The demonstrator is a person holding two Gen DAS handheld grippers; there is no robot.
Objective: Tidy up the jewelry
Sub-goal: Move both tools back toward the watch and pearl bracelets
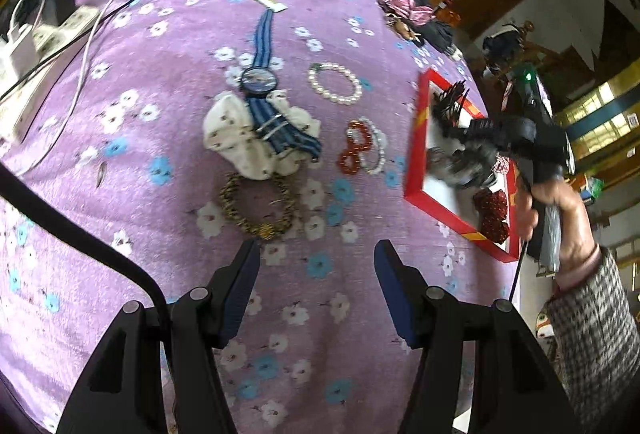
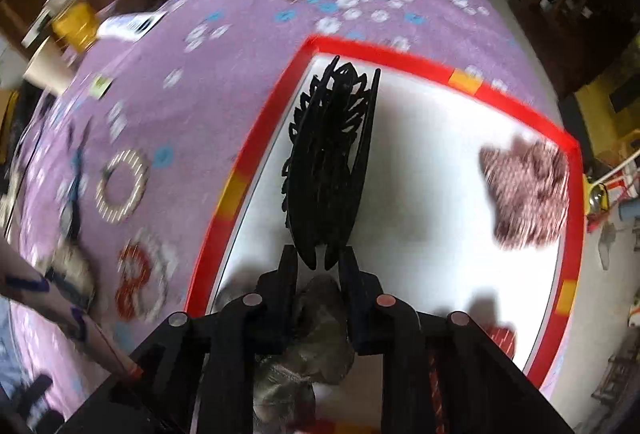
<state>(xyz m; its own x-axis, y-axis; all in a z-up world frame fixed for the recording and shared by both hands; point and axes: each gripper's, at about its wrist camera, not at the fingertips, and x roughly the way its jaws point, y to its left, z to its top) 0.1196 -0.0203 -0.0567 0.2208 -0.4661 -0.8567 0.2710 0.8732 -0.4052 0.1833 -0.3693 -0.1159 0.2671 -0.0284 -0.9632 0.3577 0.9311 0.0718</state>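
Right claw [image 2: 318,258] grips one black openwork hair clip [image 2: 332,161] over the red-rimmed white tray [image 2: 256,137]; left claw [image 1: 318,286] hangs wide and empty above four bracelets, one blue-strapped watch [image 1: 260,79].

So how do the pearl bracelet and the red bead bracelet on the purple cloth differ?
The pearl bracelet is white, while the red bead bracelet is dark red. The pearl bracelet lies as one open ring; the red bead bracelet is twisted into a figure eight. The pearl bracelet lies alone on the cloth, whereas the red bead bracelet overlaps a pale beaded one. Both are bead strands lying outside the red-rimmed tray.
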